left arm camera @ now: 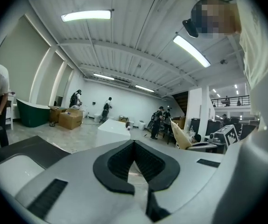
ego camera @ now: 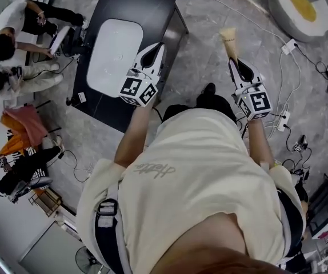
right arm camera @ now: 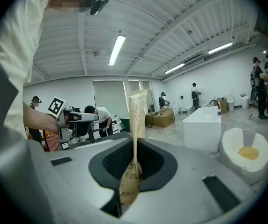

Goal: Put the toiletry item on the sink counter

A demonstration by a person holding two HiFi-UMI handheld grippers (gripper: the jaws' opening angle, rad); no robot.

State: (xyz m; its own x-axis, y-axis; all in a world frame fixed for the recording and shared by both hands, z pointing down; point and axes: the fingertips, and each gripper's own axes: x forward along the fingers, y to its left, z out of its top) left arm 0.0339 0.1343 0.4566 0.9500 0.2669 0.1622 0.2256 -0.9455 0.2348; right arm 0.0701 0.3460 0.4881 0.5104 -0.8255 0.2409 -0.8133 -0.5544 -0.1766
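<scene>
Right hand-held gripper (right arm camera: 134, 143) clamped low on toothbrush packet (right arm camera: 137, 108): may slip, drop short of bench (ego camera: 152, 13). Left hand-held gripper (left arm camera: 134, 146) together, empty.

Bare counter (ego camera: 147, 16) around the basin (ego camera: 111, 53) lies open; seated people (ego camera: 15, 44) crowd its left side

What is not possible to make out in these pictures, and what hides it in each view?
- Print on the beige packet: in the right gripper view, the right gripper is shut on it and its jaws cover most of the letters.
- Packet's lower end: in the head view, hidden inside that gripper.
- Sink counter: in the head view, the left gripper covers part of it.
- Distant people: in both gripper views, too small to make out.
</scene>
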